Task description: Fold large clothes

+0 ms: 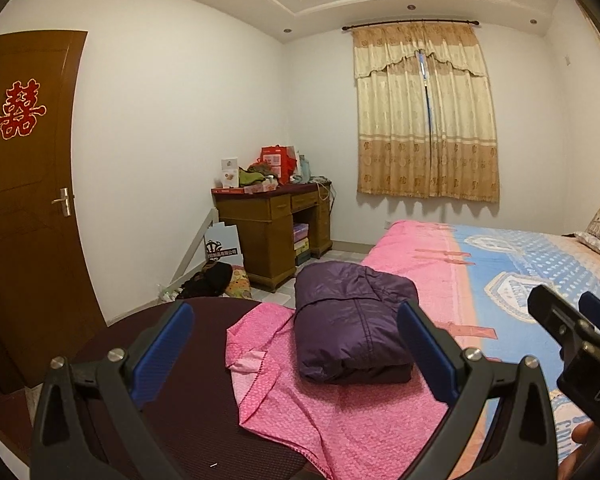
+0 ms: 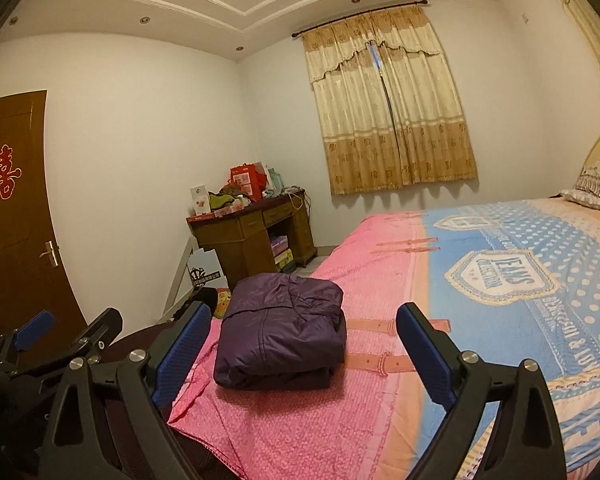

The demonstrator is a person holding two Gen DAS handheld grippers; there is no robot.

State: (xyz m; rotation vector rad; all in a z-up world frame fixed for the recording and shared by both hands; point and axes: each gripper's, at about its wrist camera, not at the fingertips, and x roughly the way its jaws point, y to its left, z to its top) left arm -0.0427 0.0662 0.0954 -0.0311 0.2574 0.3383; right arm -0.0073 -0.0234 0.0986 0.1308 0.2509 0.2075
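Observation:
A dark purple padded jacket [image 1: 350, 326] lies folded into a thick bundle on the pink sheet at the near corner of the bed; it also shows in the right wrist view [image 2: 280, 330]. My left gripper [image 1: 296, 312] is open and empty, held back from the bundle with its blue pads to either side of it in the picture. My right gripper [image 2: 304, 314] is open and empty too, a little short of the bundle. The right gripper [image 1: 572, 316] shows at the right edge of the left wrist view, the left gripper [image 2: 56, 330] at the lower left of the right one.
The bed [image 2: 500, 264] has a pink sheet and a blue dotted cover, with a pillow [image 2: 596, 188] at its head. A dark maroon surface [image 1: 172, 380] lies beside the bed corner. A cluttered wooden desk [image 1: 272, 220], a brown door [image 1: 24, 184] and a curtained window [image 1: 424, 116] stand beyond.

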